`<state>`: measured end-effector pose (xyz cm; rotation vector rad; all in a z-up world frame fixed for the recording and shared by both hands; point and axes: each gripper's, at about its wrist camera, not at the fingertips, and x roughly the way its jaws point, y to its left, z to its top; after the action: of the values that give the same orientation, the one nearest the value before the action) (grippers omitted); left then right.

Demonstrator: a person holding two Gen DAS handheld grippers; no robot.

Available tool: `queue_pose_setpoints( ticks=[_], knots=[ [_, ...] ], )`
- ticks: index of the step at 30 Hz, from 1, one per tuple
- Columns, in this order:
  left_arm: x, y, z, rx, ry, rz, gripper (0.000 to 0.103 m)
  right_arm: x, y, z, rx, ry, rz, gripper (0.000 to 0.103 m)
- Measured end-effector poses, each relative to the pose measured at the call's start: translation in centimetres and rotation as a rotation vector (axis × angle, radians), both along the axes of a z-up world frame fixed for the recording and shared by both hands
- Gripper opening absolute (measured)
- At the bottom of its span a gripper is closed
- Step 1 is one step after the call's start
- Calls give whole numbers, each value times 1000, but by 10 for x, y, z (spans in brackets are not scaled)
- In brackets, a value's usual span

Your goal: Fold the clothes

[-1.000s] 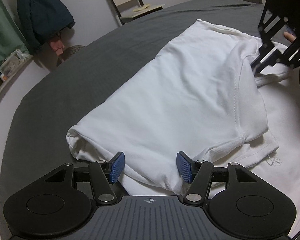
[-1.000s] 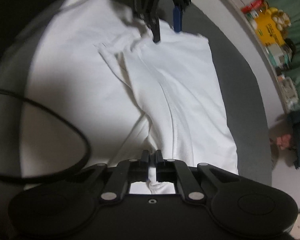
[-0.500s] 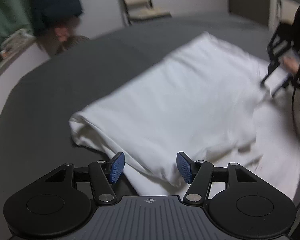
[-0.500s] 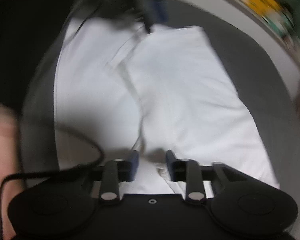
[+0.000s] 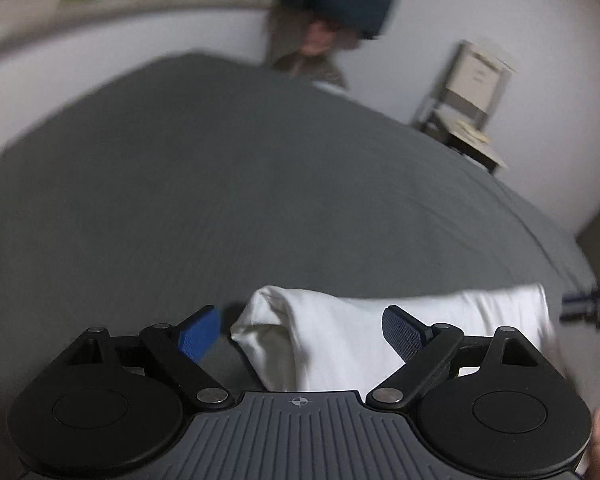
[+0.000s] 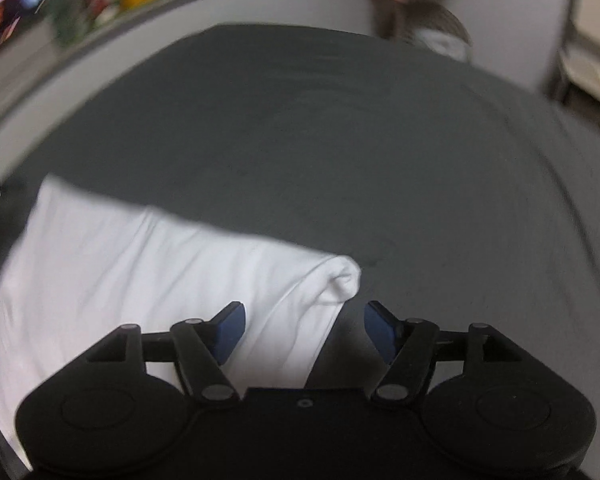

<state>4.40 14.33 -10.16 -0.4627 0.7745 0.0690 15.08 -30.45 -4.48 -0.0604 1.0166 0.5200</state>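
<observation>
Left wrist view: left tongs (image 5: 302, 330) gape wide, released, over a corner of the white shirt (image 5: 360, 340) on the grey bed (image 5: 220, 200). Right tongs (image 6: 304, 330) likewise spread, empty.

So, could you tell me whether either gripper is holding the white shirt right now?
Nothing is held: left gripper and right gripper are open, each straddling a folded corner of the shirt.

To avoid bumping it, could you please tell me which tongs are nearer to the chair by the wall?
Right, probably. The chair stands ahead and rightward of the left tongs; the right tongs sit at the white shirt's end on that same side.
</observation>
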Motion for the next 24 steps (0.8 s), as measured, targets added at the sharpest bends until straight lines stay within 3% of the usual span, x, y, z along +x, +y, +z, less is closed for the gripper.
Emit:
queue_pose_setpoints(
  ticks=[3, 9, 12, 14, 19, 21, 24],
  knots=[
    [4, 9, -20, -56, 6, 101, 90, 12, -10, -17, 98, 63, -85, 69],
    [6, 14, -44, -77, -17, 24, 90, 22, -14, -43, 202, 103, -112, 70],
    [8, 17, -51, -154, -56, -9, 87, 25, -16, -50, 249, 113, -107, 69],
    [13, 16, -59, -147, -61, -23, 81, 25, -16, -50, 271, 113, -77, 58],
    [20, 13, -57, -82, -69, -50, 65, 29, -17, -53, 295, 141, -33, 51],
    [19, 15, -54, -72, -72, -47, 54, 31, -17, -54, 304, 153, -15, 50],
    [20, 14, -57, -105, -73, -63, 27, 34, -18, -56, 317, 160, 2, 50]
  ],
)
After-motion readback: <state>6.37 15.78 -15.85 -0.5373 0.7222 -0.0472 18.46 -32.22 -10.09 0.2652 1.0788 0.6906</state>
